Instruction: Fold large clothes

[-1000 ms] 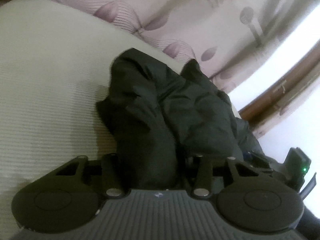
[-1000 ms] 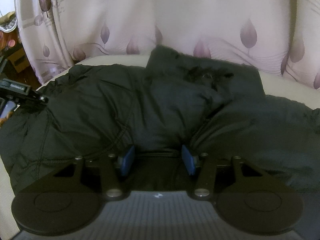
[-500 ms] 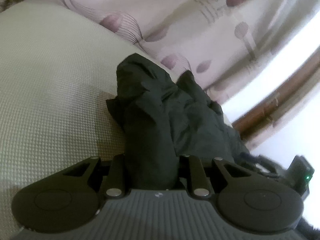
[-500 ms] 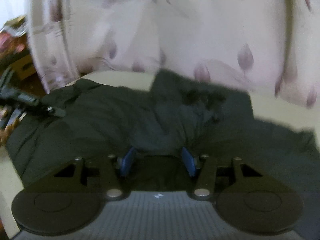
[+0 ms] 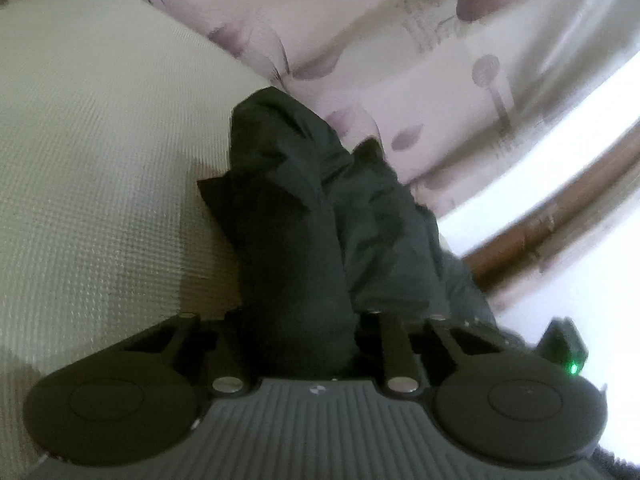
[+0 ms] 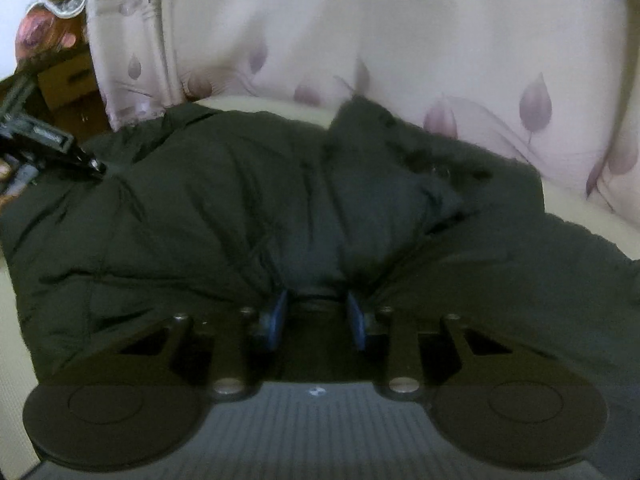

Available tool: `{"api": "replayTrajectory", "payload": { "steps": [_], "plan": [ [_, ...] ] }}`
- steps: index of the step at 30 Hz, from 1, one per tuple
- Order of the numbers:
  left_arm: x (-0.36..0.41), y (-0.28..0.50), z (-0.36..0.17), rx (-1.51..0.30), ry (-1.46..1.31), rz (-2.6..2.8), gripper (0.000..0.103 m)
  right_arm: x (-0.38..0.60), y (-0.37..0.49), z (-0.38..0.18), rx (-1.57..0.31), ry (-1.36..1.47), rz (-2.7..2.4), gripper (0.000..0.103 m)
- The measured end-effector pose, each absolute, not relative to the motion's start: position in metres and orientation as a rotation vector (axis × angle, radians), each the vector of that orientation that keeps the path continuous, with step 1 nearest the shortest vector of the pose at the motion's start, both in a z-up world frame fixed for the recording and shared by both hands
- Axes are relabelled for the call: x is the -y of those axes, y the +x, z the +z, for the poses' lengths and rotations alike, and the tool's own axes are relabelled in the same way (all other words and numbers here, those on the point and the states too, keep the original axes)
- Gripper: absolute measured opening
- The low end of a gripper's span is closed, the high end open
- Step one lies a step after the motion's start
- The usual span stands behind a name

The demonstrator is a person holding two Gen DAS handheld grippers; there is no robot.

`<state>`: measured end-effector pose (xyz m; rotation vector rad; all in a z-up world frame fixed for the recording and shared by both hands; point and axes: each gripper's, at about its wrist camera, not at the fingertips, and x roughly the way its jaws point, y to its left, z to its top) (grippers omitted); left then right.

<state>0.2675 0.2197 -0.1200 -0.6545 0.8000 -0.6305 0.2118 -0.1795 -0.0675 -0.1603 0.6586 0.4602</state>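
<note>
A large dark padded jacket lies spread over a cream textured surface. In the left wrist view one end of the jacket runs as a bunched fold straight into my left gripper. Its jaws are closing and the fabric fills the gap and hides the pads. In the right wrist view my right gripper sits at the jacket's near edge. Its jaws are closing too, and a pinch of fabric narrows between the blue pads.
A pale curtain with purple leaf print hangs close behind the surface. A brown wooden rail and a bright window show at the right of the left wrist view. Brown furniture stands at the far left of the right wrist view.
Both grippers' jaws have come closer together on the jacket fabric. The fold in the left gripper has drawn narrower and longer as that gripper moved across. The right view has shifted slightly.
</note>
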Motion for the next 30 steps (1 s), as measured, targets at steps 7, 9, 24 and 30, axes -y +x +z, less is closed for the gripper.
{"api": "replayTrajectory", "payload": {
  "steps": [7,9,24,30],
  "plan": [
    [-0.200,0.239,-0.044,-0.760,-0.830,-0.571,0.018,0.195,0.206,-0.077,-0.627,0.012,0.446,0.032],
    [-0.182,0.232,-0.022,-0.769,-0.871,-0.533,0.018,0.199,0.205,-0.078,-0.624,0.068,0.445,0.032],
    [-0.018,0.199,0.054,-0.726,-0.812,-0.466,0.018,0.257,0.188,-0.067,-0.622,0.456,0.463,0.033],
    [0.025,0.200,0.053,-0.751,-0.783,-0.449,0.018,0.266,0.148,-0.068,-0.608,0.445,0.540,0.033]
  ]
}}
